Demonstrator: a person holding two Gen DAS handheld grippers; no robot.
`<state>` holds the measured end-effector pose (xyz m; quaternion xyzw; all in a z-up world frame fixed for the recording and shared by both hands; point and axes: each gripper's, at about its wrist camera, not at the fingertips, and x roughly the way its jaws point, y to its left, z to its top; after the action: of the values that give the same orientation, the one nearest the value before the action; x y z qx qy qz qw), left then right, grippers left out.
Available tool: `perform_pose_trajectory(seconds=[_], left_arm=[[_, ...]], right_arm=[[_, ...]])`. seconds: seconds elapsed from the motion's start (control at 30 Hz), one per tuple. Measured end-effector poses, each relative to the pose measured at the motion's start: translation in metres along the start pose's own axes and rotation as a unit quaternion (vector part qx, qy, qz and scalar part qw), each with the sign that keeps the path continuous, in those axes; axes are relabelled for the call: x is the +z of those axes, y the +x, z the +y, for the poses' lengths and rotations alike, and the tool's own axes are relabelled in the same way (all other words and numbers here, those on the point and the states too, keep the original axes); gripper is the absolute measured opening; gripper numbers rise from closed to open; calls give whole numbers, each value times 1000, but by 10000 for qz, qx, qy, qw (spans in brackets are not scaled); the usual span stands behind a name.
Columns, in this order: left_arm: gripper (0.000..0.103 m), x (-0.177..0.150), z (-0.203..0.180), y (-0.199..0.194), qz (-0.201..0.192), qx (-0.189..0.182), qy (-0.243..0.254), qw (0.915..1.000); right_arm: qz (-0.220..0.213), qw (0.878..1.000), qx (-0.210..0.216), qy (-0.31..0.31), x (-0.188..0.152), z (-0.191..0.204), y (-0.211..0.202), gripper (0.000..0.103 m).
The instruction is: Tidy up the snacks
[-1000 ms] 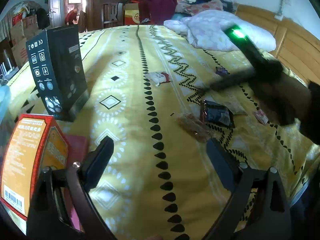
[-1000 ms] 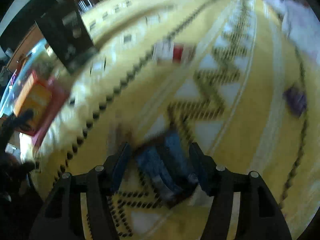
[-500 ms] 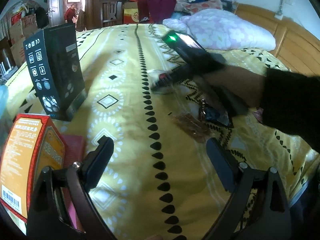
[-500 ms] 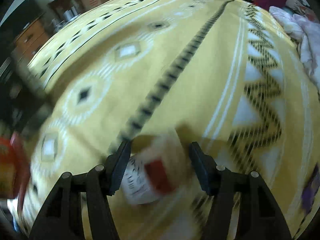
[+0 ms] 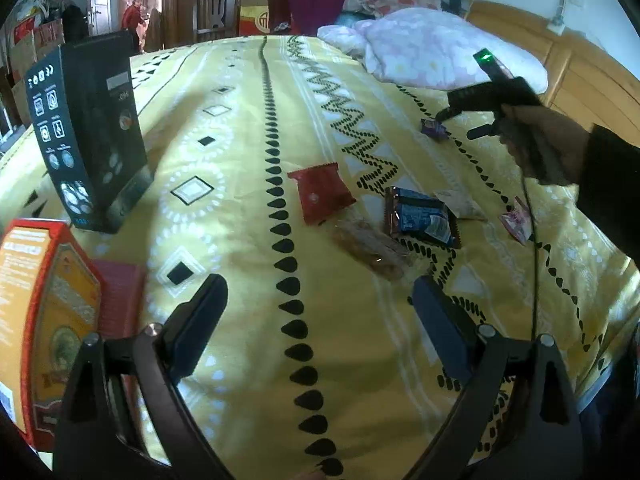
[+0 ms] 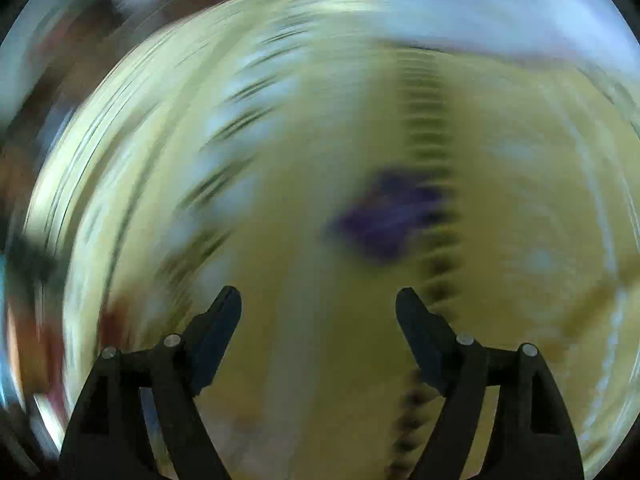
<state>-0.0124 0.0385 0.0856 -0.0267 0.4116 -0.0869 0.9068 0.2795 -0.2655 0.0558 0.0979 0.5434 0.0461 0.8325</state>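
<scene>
Several snack packets lie on the yellow patterned bedspread [image 5: 240, 128]: a red packet [image 5: 322, 196], a clear packet of brown biscuits [image 5: 372, 246], a dark blue packet [image 5: 420, 216], a beige one [image 5: 460, 204], a pink one [image 5: 516, 220] and a small purple one [image 5: 434, 128]. My left gripper [image 5: 320, 312] is open and empty, low over the near bedspread. My right gripper [image 6: 318, 312] is open and empty; in the left wrist view its fingertips [image 5: 444, 114] hover just over the purple packet, which shows blurred in the right wrist view [image 6: 384, 220].
A tall black box [image 5: 86, 132] stands at the left. An orange-red box [image 5: 36, 320] stands at the near left beside a flat red thing [image 5: 120, 292]. A pink flowered quilt [image 5: 432, 48] and a wooden headboard [image 5: 580, 76] lie at the far right.
The right gripper swung from the white-and-red packet at the bed's middle to the purple packet at the far right. That packet now lies nearer, red side up, beside the biscuits. The left gripper stayed.
</scene>
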Motion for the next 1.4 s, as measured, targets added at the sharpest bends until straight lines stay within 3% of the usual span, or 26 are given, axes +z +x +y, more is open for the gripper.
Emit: perform_pose_trajectory(seconds=[0.07, 0.13, 0.3, 0.43, 0.6, 0.73, 0.83, 0.9, 1.07, 1.27, 1.33, 1.37, 1.4], left_arm=[[94, 0, -1, 0, -3, 27, 34, 10000], [94, 0, 0, 0, 14, 66, 13, 10000], [94, 1, 0, -2, 53, 91, -29, 9999], [94, 4, 7, -1, 119, 36, -262, 9996], [93, 24, 17, 14, 127, 80, -470, 9988], [93, 54, 25, 51, 173, -92, -682, 9975], [84, 70, 24, 89, 416, -244, -805, 9956], [83, 77, 21, 108, 515, -306, -960, 9936], [83, 76, 14, 132, 732, -152, -994, 9922], [82, 70, 13, 142, 767, 66, -879, 9931], [68, 69, 12, 141, 743, 233, -745, 9942], [50, 68, 11, 141, 740, 263, -673, 9946], [48, 68, 10, 140, 750, 245, -624, 9949]], right_arm=[[44, 9982, 118, 591, 10, -10, 18, 83], [126, 9977, 70, 668, 14, 2, 38, 83], [-30, 9962, -819, 309, 16, 16, 57, 79], [-240, 9965, -774, 186, 4, -1, 44, 55], [-322, 9987, -85, -396, -35, 3, 2, 55], [-135, 9877, -46, -1557, -102, 29, -30, 55], [-18, 9801, -148, -1978, -139, 40, -25, 56], [-70, 9814, -148, -1912, -151, 37, -23, 57], [-200, 9917, 178, -1258, -153, 15, -33, 74], [-113, 9921, 114, -1247, -141, 19, -17, 73], [-152, 9911, 29, -1325, -141, 23, -15, 59], [-167, 9912, 6, -1314, -141, 23, -15, 56], [-200, 9914, 12, -1295, -142, 23, -16, 53]])
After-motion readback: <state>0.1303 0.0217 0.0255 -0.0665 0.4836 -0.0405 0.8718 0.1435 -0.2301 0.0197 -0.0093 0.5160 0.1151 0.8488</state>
